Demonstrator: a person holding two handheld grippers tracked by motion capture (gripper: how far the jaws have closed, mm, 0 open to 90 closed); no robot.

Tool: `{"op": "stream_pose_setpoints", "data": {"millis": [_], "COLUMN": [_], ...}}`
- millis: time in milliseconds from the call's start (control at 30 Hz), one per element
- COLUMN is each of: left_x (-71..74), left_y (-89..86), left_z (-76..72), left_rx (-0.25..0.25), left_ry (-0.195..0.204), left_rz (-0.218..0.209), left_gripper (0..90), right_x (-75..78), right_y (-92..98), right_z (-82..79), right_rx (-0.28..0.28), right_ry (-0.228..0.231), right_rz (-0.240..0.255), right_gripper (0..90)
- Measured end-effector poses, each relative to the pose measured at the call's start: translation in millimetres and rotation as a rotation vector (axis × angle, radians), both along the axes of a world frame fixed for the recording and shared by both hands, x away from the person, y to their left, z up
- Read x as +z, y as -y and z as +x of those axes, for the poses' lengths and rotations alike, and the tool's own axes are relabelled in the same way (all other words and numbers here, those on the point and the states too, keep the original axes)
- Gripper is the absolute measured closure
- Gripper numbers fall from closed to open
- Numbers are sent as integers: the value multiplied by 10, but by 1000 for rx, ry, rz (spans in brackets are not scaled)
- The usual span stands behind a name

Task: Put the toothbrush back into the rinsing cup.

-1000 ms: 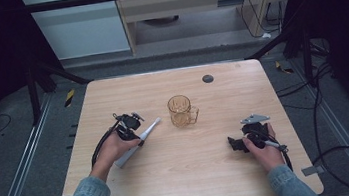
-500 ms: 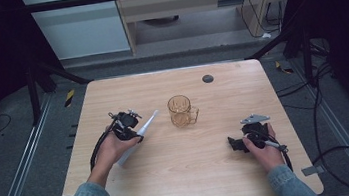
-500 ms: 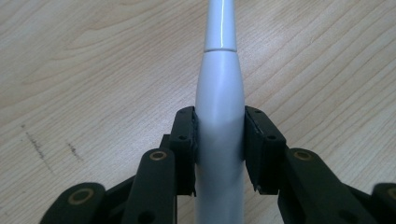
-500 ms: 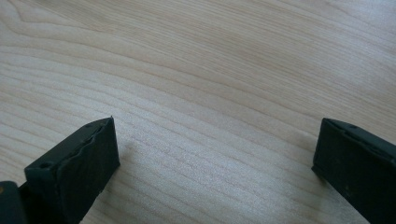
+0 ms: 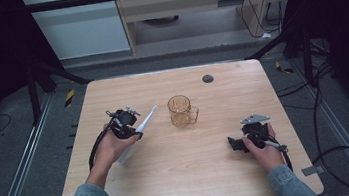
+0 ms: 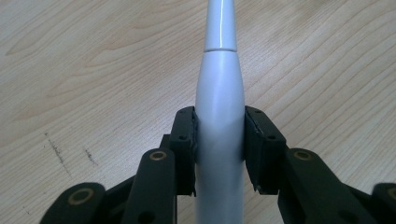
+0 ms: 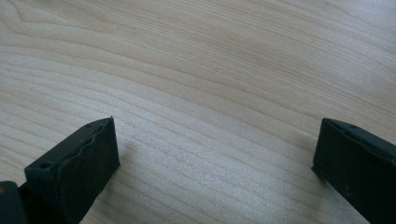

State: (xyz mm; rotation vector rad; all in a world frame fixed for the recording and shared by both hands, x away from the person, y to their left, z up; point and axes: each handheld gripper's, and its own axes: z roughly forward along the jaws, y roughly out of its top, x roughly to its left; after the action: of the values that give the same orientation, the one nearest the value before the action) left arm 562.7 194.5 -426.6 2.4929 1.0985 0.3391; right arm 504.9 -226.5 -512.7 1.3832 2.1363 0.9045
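Note:
A white electric-toothbrush-like handle slants up toward the right, its thin end pointing at the mug. My left gripper is shut on its thick middle. In the left gripper view both pads press its sides, and my left gripper hangs above bare wood. An amber glass mug stands upright at the table's middle, handle to the right, a short gap from the white tip. My right gripper rests at the right of the table, open. In the right gripper view my right gripper has only wood between its jaws.
The light wooden table carries a small dark round disc near its far edge. Cables trail from both grippers over the table's sides. Dark floor and metal frame rails surround the table.
My left hand has lifted the white handle off the table and carried it slightly farther away, toward the mug. The right hand and mug have stayed put.

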Motion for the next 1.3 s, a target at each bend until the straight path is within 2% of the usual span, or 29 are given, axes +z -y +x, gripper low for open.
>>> {"op": "stream_pose_setpoints", "data": {"millis": [233,433,567,933,1300], "left_x": [30,53,105,232,351], "left_y": [33,78,116,164,215], "left_z": [-8,-3,3,18,12], "left_rx": [-5,-21,-37,-30,-50], "left_ry": [7,5,16,51,67], "left_rz": [-8,3,1,-4,1], "left_gripper": [666,665,666,666,666], "right_x": [0,0,0,2,3], "right_y": [0,0,0,0,-2], "right_z": [0,0,0,2,2], "right_rx": [1,1,0,1,2], "right_ry": [0,0,0,-2,-4], "right_rz": [0,0,0,2,6], "right_gripper": [3,4,4,3,4]}}
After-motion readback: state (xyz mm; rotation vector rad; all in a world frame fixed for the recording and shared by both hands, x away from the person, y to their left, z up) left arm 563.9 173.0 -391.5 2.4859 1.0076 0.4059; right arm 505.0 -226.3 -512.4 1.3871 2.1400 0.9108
